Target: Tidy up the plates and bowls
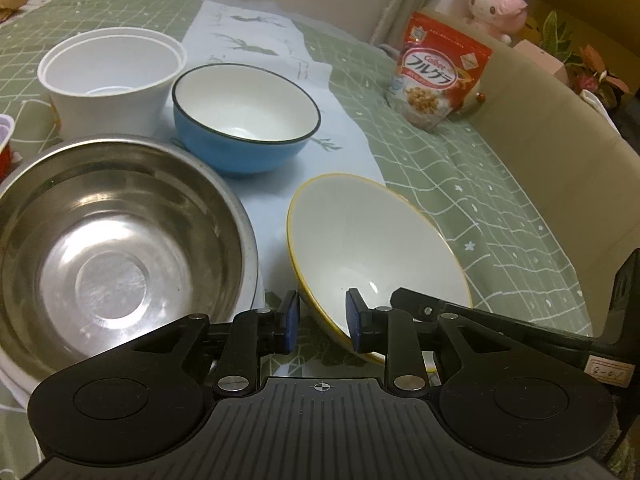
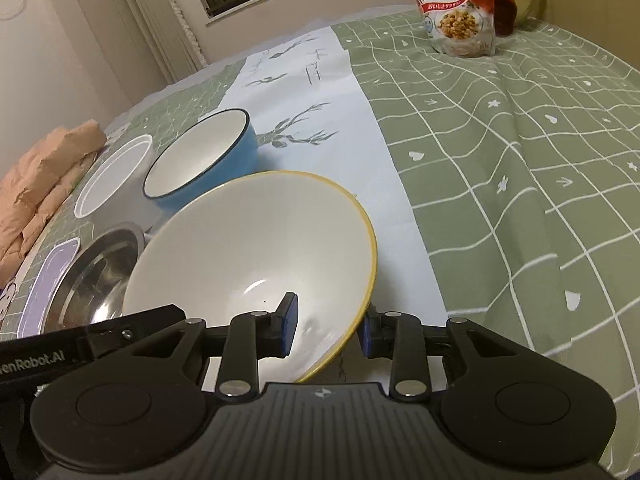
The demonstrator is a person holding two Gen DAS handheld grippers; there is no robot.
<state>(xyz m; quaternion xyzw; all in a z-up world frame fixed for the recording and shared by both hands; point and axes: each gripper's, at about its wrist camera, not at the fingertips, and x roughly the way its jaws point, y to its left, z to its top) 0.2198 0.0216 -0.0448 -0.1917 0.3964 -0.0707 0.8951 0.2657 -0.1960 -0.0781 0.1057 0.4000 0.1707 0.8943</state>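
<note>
A white bowl with a yellow rim (image 1: 372, 240) (image 2: 256, 248) is tilted above the table. My left gripper (image 1: 322, 320) straddles its left rim, one pad outside and one inside, with a gap at the wall. My right gripper (image 2: 328, 330) straddles its right rim the same way. A steel bowl (image 1: 116, 248) (image 2: 96, 272) sits in a white dish at the left. A blue bowl (image 1: 244, 120) (image 2: 204, 160) and a white tub (image 1: 112, 76) (image 2: 112, 172) stand behind.
A cereal bag (image 1: 436, 76) (image 2: 460, 8) stands at the back right on the green checked tablecloth (image 2: 520, 160). A white runner (image 1: 256, 40) crosses the middle. A red-and-white cup (image 1: 6, 140) sits at the far left, and a lilac lid (image 2: 48, 280) lies beside the steel bowl.
</note>
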